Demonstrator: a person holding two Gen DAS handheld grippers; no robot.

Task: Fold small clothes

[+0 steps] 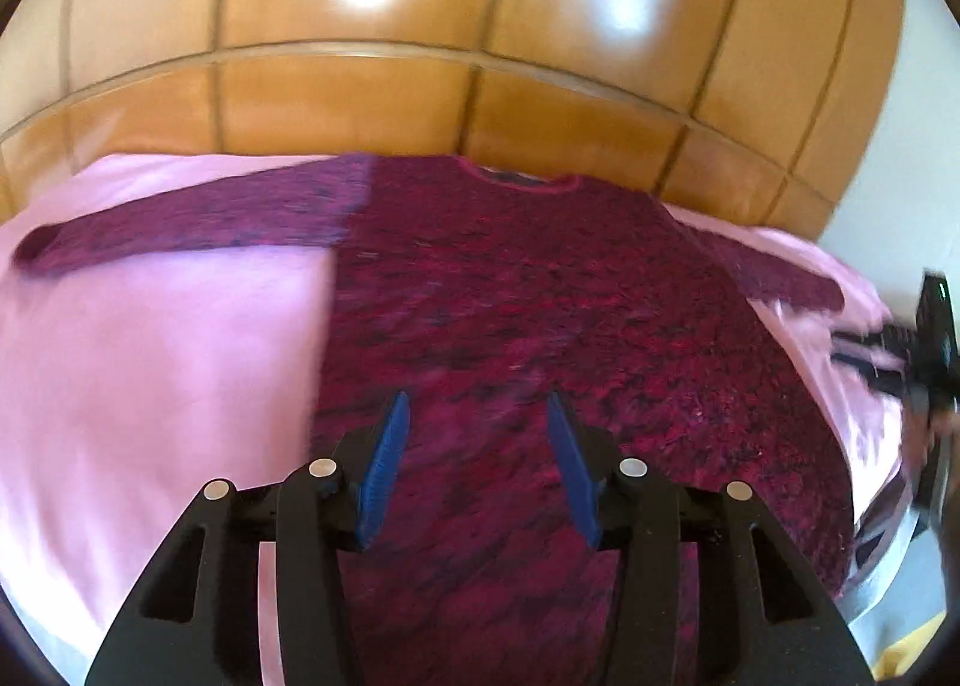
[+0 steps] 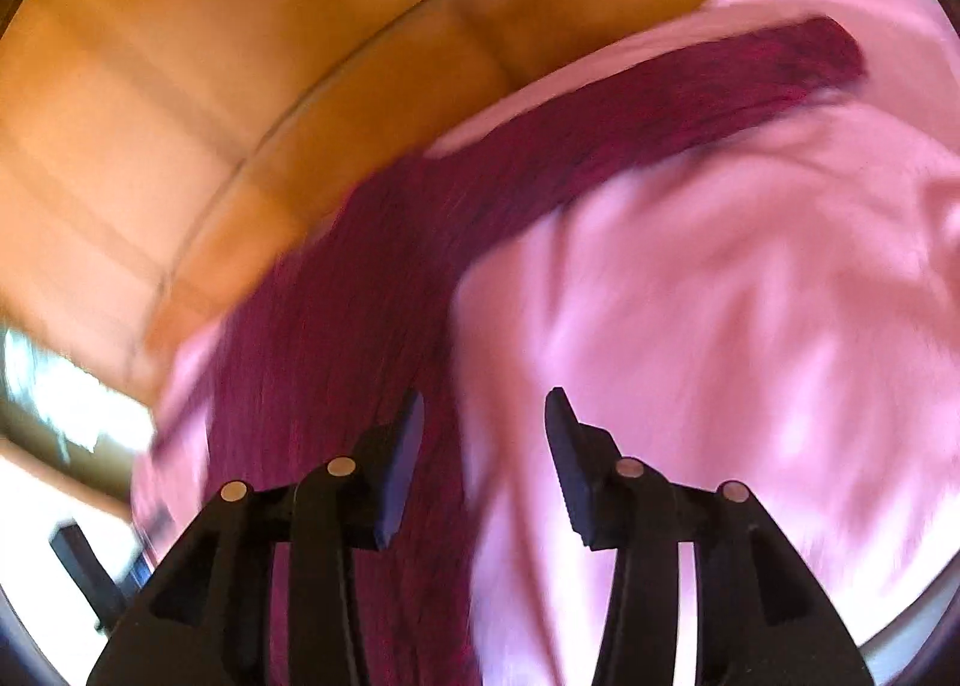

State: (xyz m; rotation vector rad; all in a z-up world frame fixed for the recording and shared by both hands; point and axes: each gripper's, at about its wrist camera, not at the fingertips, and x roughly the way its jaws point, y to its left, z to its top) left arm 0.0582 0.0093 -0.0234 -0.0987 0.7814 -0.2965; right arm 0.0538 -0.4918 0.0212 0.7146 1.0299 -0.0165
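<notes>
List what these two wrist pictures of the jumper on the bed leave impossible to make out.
- Jumper hem: left wrist view, hidden behind the left gripper.
- Jumper knit: right wrist view, smeared by blur.
- Right gripper: left wrist view, blurred and cut by the right edge.
- Bed edges: beyond both frames.

right-wrist view motion-blurred; sweater (image 1: 540,296) hem cut off by frame edge
</notes>
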